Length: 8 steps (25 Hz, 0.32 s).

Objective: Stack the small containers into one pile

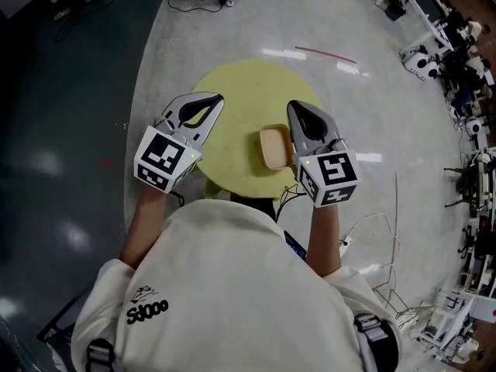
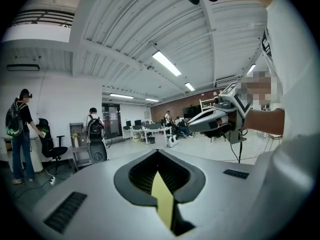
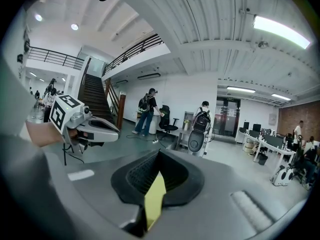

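Note:
A small tan container (image 1: 273, 147) sits on the right part of the round yellow table (image 1: 232, 91); whether it is one piece or several nested I cannot tell. My right gripper (image 1: 294, 107) hovers just right of it, shut and empty, its body covering the container's right edge. My left gripper (image 1: 215, 98) is held over the table's left side, also shut with nothing in it. In the left gripper view the jaws (image 2: 157, 152) meet and the right gripper (image 2: 212, 120) shows beyond. In the right gripper view the shut jaws (image 3: 159, 153) face the left gripper (image 3: 92, 126).
Cables and a white cord (image 1: 372, 223) lie on the floor right of the table. Benches with equipment (image 1: 457, 60) line the right side. People stand far off by an office chair (image 3: 167, 124), and a staircase (image 3: 95, 96) rises behind.

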Available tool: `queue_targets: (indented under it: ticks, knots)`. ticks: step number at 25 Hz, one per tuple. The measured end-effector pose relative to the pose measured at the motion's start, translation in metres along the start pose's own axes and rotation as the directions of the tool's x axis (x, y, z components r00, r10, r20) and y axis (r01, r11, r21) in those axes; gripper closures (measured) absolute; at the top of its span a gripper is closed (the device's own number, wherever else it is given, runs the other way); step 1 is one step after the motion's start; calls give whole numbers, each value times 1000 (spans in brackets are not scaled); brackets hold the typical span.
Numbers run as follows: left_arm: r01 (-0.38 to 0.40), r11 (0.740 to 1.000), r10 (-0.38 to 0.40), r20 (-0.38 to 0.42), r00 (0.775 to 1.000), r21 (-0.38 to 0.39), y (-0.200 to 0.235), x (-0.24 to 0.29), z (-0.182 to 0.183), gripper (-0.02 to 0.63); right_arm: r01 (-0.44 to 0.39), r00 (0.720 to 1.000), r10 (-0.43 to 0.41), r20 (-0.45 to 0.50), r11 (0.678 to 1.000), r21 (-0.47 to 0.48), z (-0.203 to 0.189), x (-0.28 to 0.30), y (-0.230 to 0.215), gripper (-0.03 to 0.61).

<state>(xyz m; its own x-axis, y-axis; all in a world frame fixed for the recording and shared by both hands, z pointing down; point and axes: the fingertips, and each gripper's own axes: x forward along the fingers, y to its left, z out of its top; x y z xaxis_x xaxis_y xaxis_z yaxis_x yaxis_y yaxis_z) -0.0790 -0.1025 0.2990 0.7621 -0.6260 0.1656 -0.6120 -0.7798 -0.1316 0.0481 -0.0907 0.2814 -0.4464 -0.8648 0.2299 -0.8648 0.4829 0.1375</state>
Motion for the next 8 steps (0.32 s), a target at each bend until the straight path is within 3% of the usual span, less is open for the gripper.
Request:
queue_targets:
  ticks: [8]
  knots:
    - [6,1000,-6,-7,1000,-7,1,-1,1,609,0,1000,0,-11,1000,5,-1,1,0,568]
